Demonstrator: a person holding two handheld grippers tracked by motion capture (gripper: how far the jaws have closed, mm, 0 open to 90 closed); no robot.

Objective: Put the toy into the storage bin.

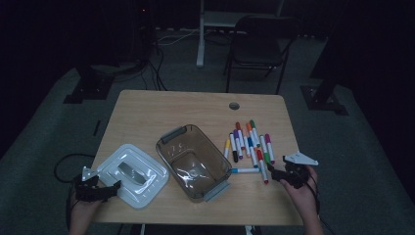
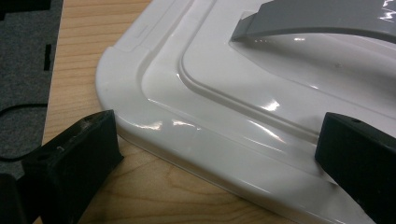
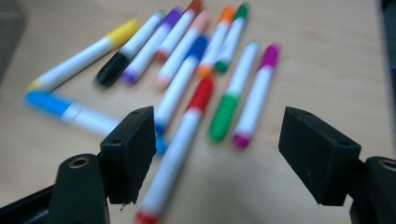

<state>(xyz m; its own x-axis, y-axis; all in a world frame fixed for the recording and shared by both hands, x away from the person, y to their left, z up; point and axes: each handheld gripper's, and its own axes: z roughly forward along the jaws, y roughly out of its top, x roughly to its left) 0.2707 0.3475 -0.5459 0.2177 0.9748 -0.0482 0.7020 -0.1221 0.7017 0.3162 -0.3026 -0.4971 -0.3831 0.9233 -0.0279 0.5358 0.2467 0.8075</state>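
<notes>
A cluster of several coloured markers (image 1: pixel 249 144) lies on the right half of the wooden table (image 1: pixel 171 107). My right gripper (image 1: pixel 274 175) hovers at the cluster's near right edge. In the right gripper view its jaws stand open (image 3: pixel 217 140), with a red marker (image 3: pixel 182 135) and a green one (image 3: pixel 226 109) lying on the table below them, untouched. A white lid (image 1: pixel 132 174) with a grey handle (image 2: pixel 317 18) rests at the front left. My left gripper (image 1: pixel 113 188) is open at the lid's near corner (image 2: pixel 140 93), one jaw beside it and one over its rim.
An empty clear plastic bin (image 1: pixel 215 156) stands in the middle between lid and markers. A light blue marker (image 1: pixel 244 170) lies crosswise by the bin's right side. A cable hole (image 1: pixel 234 105) is at the table's far edge. A folding chair (image 1: pixel 259 44) stands beyond.
</notes>
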